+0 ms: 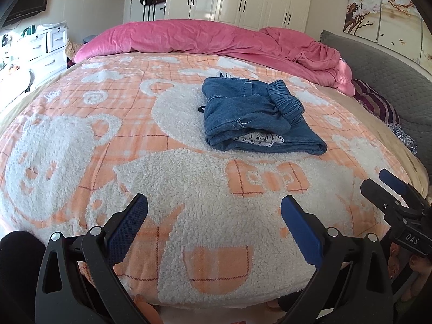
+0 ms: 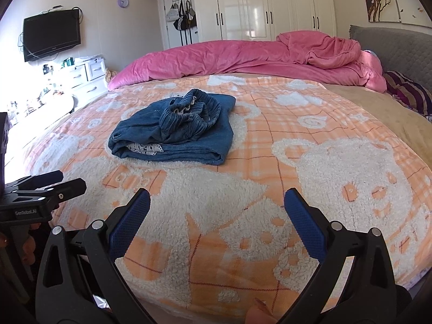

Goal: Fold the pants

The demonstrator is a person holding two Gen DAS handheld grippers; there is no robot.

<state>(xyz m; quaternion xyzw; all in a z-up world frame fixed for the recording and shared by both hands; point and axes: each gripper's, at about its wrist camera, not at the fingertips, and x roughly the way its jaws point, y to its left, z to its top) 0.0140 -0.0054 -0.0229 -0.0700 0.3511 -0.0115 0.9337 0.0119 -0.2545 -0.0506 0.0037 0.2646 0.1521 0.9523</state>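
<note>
- The pants (image 1: 256, 116) are blue jeans, folded up into a thick bundle.
- They lie in the middle of the blanket (image 1: 81, 145), which is orange and white with fluffy bear shapes.
- The stretchy waistband (image 2: 189, 113) sits bunched on top of the bundle.
- A bit of white cloth with black spots (image 2: 145, 148) peeks out of the near fold.
- The left gripper (image 1: 214, 213) is wide open, with nothing between its blue pads. It is over the near edge of the blanket, well apart from the pants.
- The right gripper (image 2: 217, 205) is wide open too, and it holds nothing. It is also near the front edge, away from the pants.
- Each gripper can be seen at the side of the other one's view.
- A pink quilt (image 2: 243, 56) is piled along the far side of the bed.
- White closets (image 2: 270, 5) stand behind it.
</note>
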